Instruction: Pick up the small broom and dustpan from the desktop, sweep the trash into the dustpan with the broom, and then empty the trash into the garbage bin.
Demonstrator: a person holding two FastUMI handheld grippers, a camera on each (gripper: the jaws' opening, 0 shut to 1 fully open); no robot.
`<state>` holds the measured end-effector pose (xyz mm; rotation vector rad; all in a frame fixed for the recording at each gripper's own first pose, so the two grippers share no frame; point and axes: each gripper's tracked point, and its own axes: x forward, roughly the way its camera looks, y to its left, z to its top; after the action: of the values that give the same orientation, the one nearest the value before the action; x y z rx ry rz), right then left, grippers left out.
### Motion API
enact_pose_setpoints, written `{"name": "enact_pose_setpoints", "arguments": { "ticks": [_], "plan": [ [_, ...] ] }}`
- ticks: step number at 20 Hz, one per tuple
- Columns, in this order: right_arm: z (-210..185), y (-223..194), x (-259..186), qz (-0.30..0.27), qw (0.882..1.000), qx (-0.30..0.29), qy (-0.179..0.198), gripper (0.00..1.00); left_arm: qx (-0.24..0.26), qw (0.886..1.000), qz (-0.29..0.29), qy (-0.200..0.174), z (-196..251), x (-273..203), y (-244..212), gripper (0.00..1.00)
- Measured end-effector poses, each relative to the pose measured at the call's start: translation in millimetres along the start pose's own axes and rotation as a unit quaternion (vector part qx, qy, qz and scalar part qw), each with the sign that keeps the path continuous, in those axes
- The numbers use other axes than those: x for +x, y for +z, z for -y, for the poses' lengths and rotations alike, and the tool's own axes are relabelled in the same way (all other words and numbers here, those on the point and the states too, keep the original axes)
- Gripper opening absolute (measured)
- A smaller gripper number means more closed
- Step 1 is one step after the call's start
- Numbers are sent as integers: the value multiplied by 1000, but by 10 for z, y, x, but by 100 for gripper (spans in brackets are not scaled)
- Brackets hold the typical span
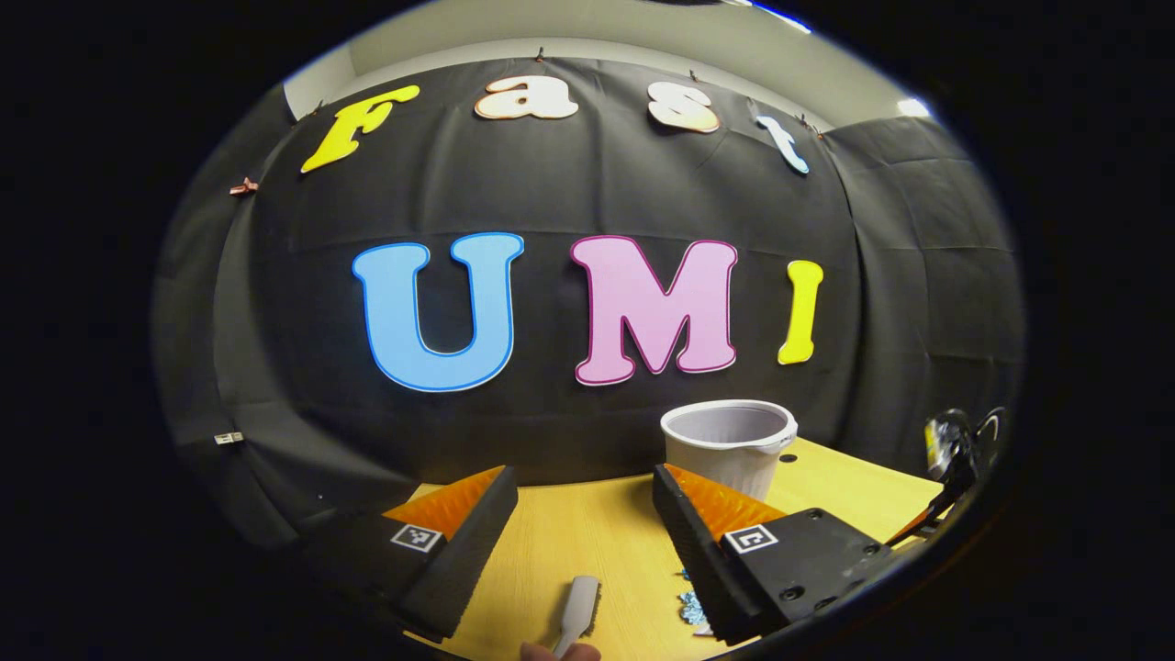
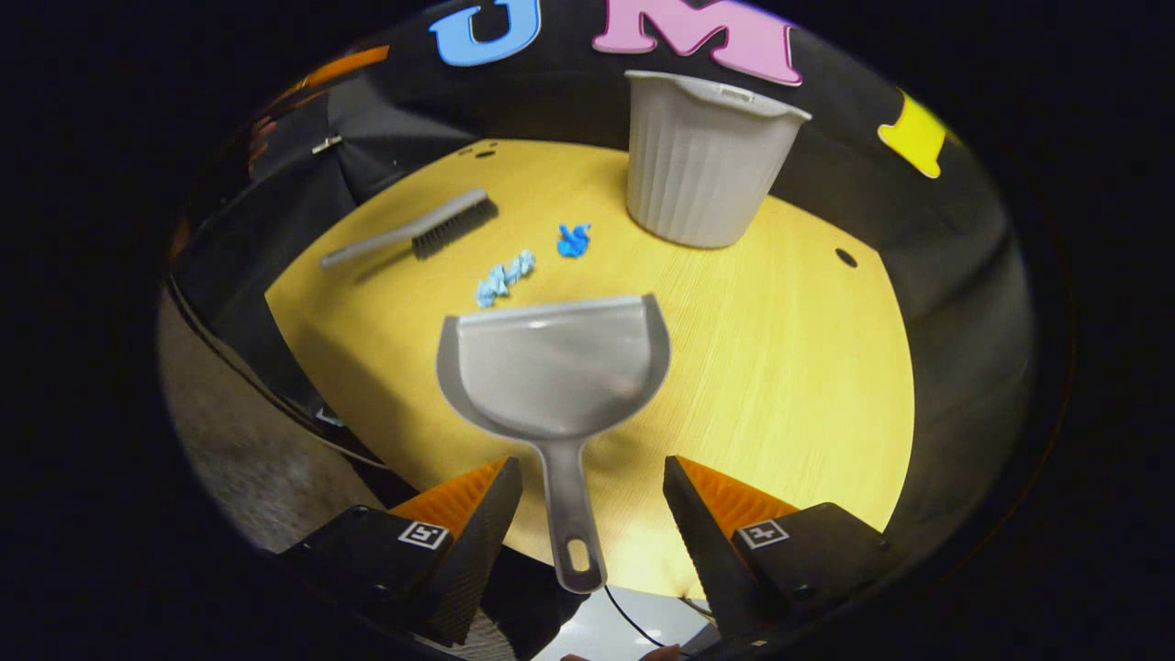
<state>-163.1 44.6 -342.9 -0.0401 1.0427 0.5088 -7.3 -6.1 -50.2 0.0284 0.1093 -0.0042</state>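
In the right gripper view a grey dustpan (image 2: 555, 367) lies flat on the yellow desktop (image 2: 808, 367). Its handle (image 2: 571, 514) runs back between the fingers of my open right gripper (image 2: 592, 464), which do not press on it. Beyond the pan lie two blue scraps of trash (image 2: 505, 275) (image 2: 574, 240), then the small broom (image 2: 418, 229) at the far left. The white ribbed bin (image 2: 702, 156) stands upright behind. My left gripper (image 1: 584, 473) is open above the table, with the broom's pale handle end (image 1: 576, 615) low between its fingers and a blue scrap (image 1: 690, 606) beside its right finger.
The bin (image 1: 730, 445) stands just beyond the left gripper's right finger. A dark device (image 1: 955, 450) shows at the table's right edge. The near-left table edge (image 2: 303, 367) drops to the floor. A fingertip (image 1: 560, 652) shows at the bottom of the left gripper view.
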Motion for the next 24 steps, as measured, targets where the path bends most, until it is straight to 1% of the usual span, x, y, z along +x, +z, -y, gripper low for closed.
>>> {"name": "enact_pose_setpoints", "arguments": {
  "ticks": [2, 6, 9, 11, 12, 13, 14, 15, 16, 17, 19, 20, 21, 23, 24],
  "plan": [
    [-29, -73, 149, -27, 1000, -6, 0, 97, 2, 1000, -4, 1, -21, -27, -30, 96],
    [-110, -169, 428, -68, 997, -17, 12, 95, 5, 1000, -16, 8, -80, -54, -133, 96],
    [-156, -194, 563, -88, 996, -26, 17, 94, 2, 1000, -25, 15, -126, -81, -224, 96],
    [-213, -166, 659, -95, 995, -19, 26, 92, -3, 999, -34, 20, -153, -94, -286, 96],
    [-216, -157, 683, -98, 995, -15, 29, 82, -3, 999, -35, 21, -163, -101, -298, 96],
    [-198, -113, 729, -89, 996, -11, 27, 83, -2, 999, -34, 23, -170, -95, -296, 96],
    [-200, -105, 710, -91, 995, -8, 26, 79, 0, 999, -33, 26, -184, -101, -311, 96],
    [-175, -101, 679, -88, 996, -8, 26, 77, 1, 999, -35, 27, -190, -98, -323, 96],
    [-152, -86, 682, -85, 996, -8, 25, 60, 1, 999, -40, 28, -195, -86, -356, 96],
    [-144, -109, 702, -88, 996, -4, 25, 48, 0, 999, -45, 29, -196, -81, -411, 96],
    [-145, -89, 707, -85, 996, -3, 22, 42, -5, 998, -58, 31, -205, -69, -524, 96],
    [-145, -87, 708, -83, 996, -7, 23, 48, -9, 997, -68, 31, -198, -59, -604, 96],
    [-164, -105, 710, -87, 996, -4, 26, 42, -15, 996, -82, 30, -202, -39, -728, 96],
    [-177, -74, 686, -78, 997, -12, 24, 38, -18, 994, -106, 31, -220, -3, -932, 96],
    [-198, -74, 630, -79, 996, -22, 25, 38, -21, 989, -147, 21, -205, 35, -1253, 97]
  ]
}}
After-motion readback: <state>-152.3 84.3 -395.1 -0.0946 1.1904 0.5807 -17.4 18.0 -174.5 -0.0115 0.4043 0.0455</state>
